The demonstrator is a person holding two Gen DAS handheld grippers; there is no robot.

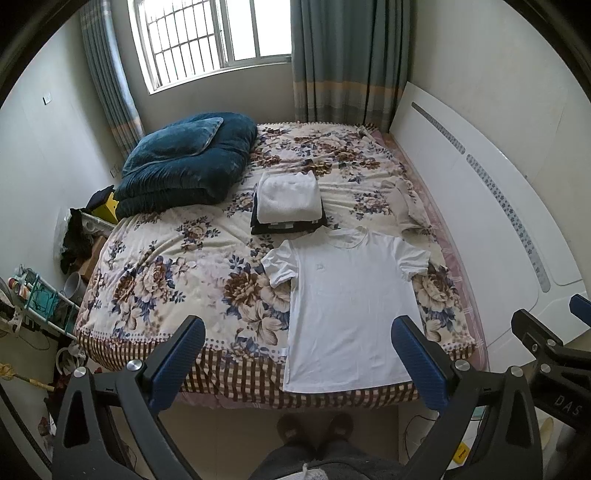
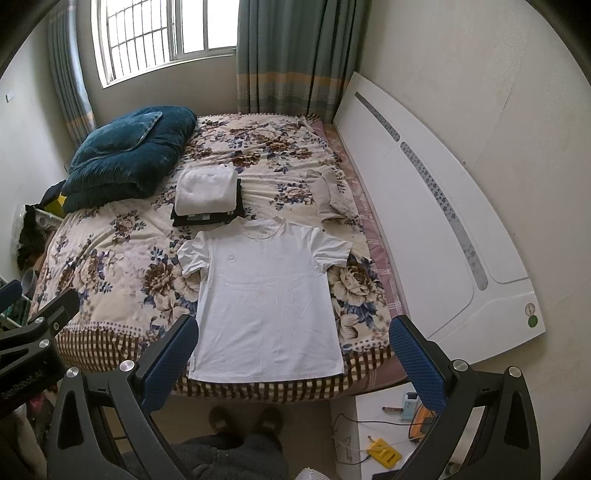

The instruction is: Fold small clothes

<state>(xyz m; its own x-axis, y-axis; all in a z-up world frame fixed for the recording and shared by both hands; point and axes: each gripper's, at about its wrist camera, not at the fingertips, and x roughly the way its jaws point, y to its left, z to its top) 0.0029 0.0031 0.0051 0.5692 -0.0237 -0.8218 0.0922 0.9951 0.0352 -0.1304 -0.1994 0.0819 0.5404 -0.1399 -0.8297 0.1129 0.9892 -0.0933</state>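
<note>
At the far left a folded dark blue quilt (image 2: 125,155) sits on the back corner of the bed (image 2: 110,251), under the barred window (image 2: 166,33). The left gripper (image 1: 299,363) hangs above the bed's near edge with its jaws wide apart and nothing between them; its blue pads (image 1: 177,363) frame the hem of the shirt in that wrist's view. Toward the middle of the flowered bedspread, a stack of folded clothes (image 2: 207,195) stands with a white piece on top of dark ones (the stack touches the shirt's collar, or nearly so). Just in front of it lies the white T-shirt (image 2: 269,295), spread flat and face up, collar away from the person, hem at the near edge of the bed, its left sleeve a little crumpled. The right gripper (image 2: 295,360) hovers over that hem, jaws also wide apart, holding nothing. Further right a small crumpled beige garment (image 2: 325,195) lies near the white headboard (image 2: 443,229). The person's slippered feet (image 2: 247,421) stand below, on the floor.
</note>
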